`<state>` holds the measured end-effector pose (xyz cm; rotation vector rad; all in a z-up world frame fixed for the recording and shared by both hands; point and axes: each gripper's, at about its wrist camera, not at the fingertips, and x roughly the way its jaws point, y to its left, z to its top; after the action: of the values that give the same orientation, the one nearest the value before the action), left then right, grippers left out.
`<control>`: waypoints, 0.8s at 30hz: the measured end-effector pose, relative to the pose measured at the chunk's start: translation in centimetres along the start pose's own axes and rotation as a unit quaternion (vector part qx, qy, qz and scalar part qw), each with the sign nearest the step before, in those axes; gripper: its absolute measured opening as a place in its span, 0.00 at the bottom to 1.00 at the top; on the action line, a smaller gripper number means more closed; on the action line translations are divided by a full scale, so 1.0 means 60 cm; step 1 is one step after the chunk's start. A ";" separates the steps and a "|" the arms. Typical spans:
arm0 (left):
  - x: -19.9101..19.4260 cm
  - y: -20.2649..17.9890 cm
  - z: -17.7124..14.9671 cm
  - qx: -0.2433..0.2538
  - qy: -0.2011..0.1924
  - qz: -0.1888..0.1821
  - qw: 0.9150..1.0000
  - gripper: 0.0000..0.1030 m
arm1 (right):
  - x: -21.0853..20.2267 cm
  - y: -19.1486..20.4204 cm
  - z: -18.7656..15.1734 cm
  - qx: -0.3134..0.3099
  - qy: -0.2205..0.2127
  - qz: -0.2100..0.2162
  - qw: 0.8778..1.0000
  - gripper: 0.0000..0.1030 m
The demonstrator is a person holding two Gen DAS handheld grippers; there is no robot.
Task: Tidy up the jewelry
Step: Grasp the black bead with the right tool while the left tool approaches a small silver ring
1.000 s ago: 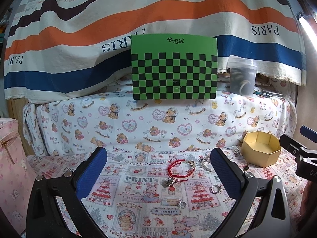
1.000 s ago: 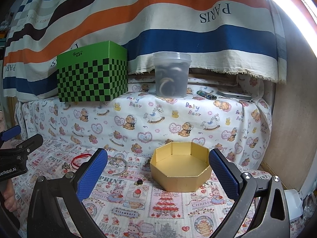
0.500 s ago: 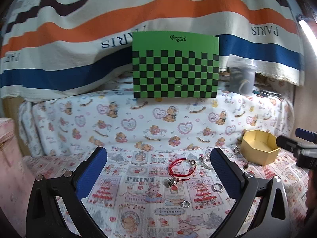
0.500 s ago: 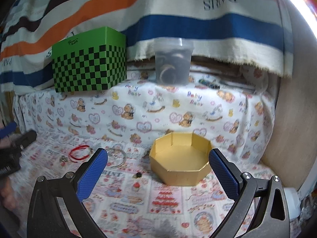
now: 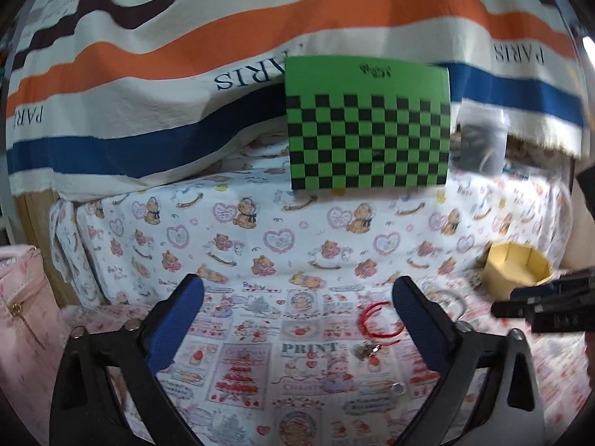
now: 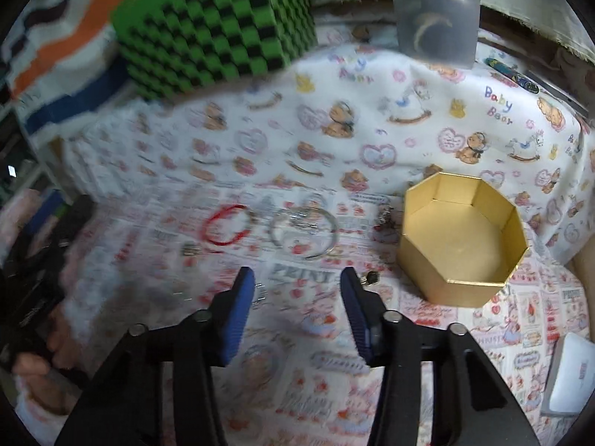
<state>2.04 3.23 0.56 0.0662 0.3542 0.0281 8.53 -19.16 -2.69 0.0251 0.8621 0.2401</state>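
A gold octagonal box (image 6: 463,238) stands open and empty on the printed cloth; it also shows in the left wrist view (image 5: 515,269). A red cord bracelet (image 6: 225,227) and a silver bangle (image 6: 305,232) lie left of the box. The red bracelet (image 5: 375,321) lies by the right finger in the left wrist view, with a small ring (image 5: 398,389) nearer. My right gripper (image 6: 297,293) is open, partly narrowed, empty, hovering just in front of the bangle. My left gripper (image 5: 297,316) is wide open and empty above the cloth.
A green checkered box (image 5: 368,126) and a clear plastic tub (image 6: 435,15) stand on the raised ledge behind. A pink bag (image 5: 22,330) stands at the left. A white object (image 6: 571,375) lies at the right. Small charms (image 6: 370,278) lie near the gold box.
My right gripper has tilted down and moved forward and left toward the bangle, its jaws narrowed. My left gripper has swung left, so the jewelry now sits to its right.
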 end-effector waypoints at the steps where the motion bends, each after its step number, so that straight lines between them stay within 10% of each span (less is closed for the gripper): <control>1: 0.004 -0.006 -0.002 0.012 0.004 0.006 1.000 0.92 | 0.010 -0.011 0.000 0.018 0.006 -0.002 1.000 0.35; 13: 0.017 -0.031 -0.013 0.039 0.039 -0.001 0.998 0.89 | 0.068 -0.072 0.017 0.079 0.071 -0.030 0.994 0.29; 24: 0.040 -0.021 -0.016 -0.001 0.115 -0.073 0.991 0.46 | 0.095 -0.051 0.011 0.045 0.074 -0.067 0.994 0.16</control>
<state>3.97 2.12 -1.22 0.0355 0.5891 -0.1105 13.19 -20.83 -6.87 0.0339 1.0173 0.0765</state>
